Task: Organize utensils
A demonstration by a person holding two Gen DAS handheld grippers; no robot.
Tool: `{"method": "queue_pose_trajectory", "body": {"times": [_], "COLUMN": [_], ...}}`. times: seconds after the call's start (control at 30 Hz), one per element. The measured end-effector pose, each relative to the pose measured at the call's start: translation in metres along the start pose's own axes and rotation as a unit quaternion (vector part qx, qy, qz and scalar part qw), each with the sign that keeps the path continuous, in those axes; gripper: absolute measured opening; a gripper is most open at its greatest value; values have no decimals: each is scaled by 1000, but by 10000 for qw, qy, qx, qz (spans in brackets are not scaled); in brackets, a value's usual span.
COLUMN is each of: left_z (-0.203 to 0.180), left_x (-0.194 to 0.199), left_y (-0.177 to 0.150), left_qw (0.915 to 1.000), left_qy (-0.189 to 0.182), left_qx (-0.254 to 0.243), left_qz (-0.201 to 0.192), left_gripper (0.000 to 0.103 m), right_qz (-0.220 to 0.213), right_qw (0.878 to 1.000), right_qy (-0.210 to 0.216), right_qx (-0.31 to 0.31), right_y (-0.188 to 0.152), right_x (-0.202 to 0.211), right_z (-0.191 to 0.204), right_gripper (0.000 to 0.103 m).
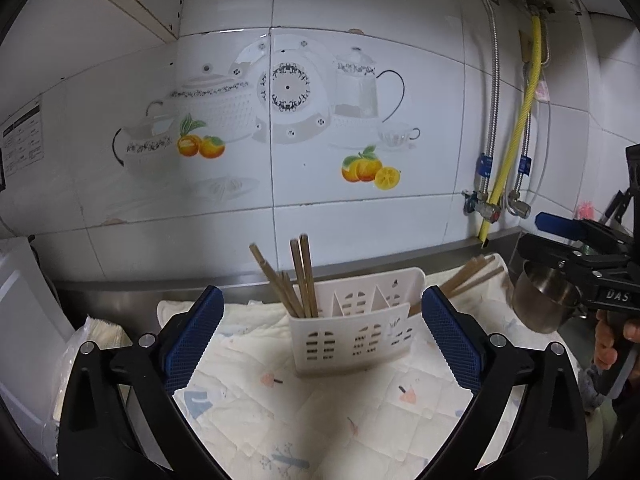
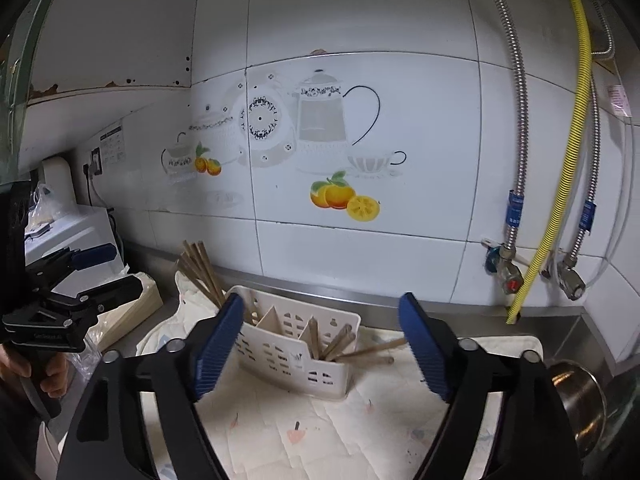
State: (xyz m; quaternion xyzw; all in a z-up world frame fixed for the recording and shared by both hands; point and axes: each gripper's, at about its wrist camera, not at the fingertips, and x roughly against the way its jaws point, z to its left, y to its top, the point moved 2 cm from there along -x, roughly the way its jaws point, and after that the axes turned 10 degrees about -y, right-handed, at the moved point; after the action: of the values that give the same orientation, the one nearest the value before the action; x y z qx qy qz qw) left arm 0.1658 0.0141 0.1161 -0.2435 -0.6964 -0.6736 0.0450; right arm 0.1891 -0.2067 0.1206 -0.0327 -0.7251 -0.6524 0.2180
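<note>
both grippers, left and right, gape wide and empty. the caddy stands on the cloth between their fingers, chopsticks in it; others lie half hidden behind. the pot is cut off.

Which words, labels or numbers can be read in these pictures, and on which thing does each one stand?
"DAS": on the black body of the right gripper, seen from the left wrist view.
Printed sheet on the wall: too small to read.
Pink tag by the yellow hose: blurred.
Blue bands on the metal hoses: unreadable.
Faint print on the left gripper body: unreadable.
</note>
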Motion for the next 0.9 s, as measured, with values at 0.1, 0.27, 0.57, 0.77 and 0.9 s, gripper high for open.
{"method": "queue_pose_trajectory", "body": {"times": [0.1,0.27,0.57,0.77,0.9], "left_z": [0,1,-11,-11,-13], "left_x": [4,12,28,34,38], "left_y": [-7,-19,-33,-45,-51], "left_qw": [10000,9999,9999,9999,10000], "left_qy": [-17,-37,58,6,54], "left_qx": [30,122,-17,60,13], "left_qz": [25,11,-112,-87,-72], "left_gripper": [98,98,98,98,98], "right_qz": [-23,40,207,238,252], "right_qw": [10000,9998,9994,9990,9989], "right_qy": [-21,-170,-165,-116,-169], "right_qx": [-29,10,-210,-362,-344], "right_y": [-6,-20,-43,-53,-59], "right_x": [8,15,22,28,30], "right_z": [0,1,-3,-6,-4], "right_gripper": [85,89,91,92,93]}}
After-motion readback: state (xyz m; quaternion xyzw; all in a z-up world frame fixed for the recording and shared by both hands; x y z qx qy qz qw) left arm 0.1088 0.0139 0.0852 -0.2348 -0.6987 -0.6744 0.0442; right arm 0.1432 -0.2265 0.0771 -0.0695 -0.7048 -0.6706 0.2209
